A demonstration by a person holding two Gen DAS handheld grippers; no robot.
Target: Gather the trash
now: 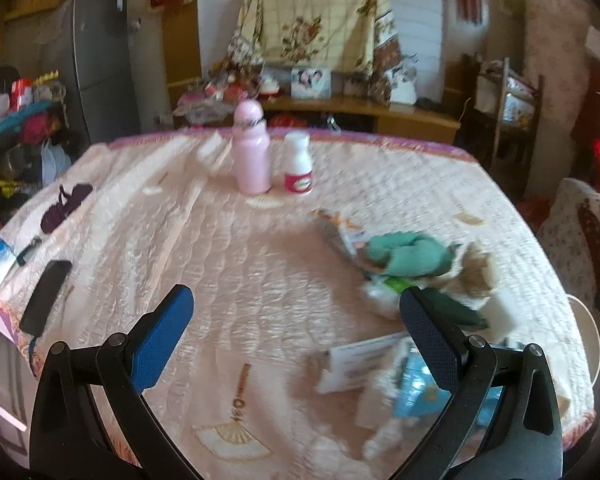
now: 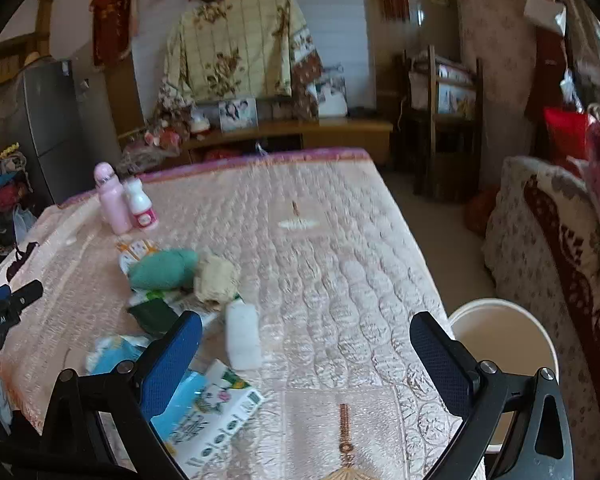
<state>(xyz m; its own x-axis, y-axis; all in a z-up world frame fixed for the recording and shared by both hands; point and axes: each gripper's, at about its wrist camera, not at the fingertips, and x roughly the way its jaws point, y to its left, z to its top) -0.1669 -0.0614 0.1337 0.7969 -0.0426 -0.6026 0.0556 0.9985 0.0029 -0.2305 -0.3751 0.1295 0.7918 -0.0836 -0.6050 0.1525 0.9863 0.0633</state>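
both grippers hover above the quilted bedspread (image 2: 340, 280), holding nothing. left gripper (image 1: 296, 334): jaws spread wide, bare quilt between them. right gripper (image 2: 306, 354): jaws spread wide as well, over bare quilt beside the trash.

trash lies in a loose cluster on the quilt – a teal cloth bundle (image 2: 162, 270) touching a tan crumpled wad (image 2: 216, 278), a dark green wrapper (image 2: 150, 314) just under them, a white rectangular piece (image 2: 242, 336) beside the wad, a light blue packet (image 2: 112, 354) and a printed carton (image 2: 216, 408) nearest the right gripper's left finger. in the left wrist view the same cluster sits at that gripper's right finger, blurred.

cream bucket (image 2: 504, 344) stands on the floor just off the bed edge, by the right gripper's right finger.

pink bottle (image 1: 252, 148) and white bottle (image 1: 298, 164) stand upright side by side – well apart from the cluster.
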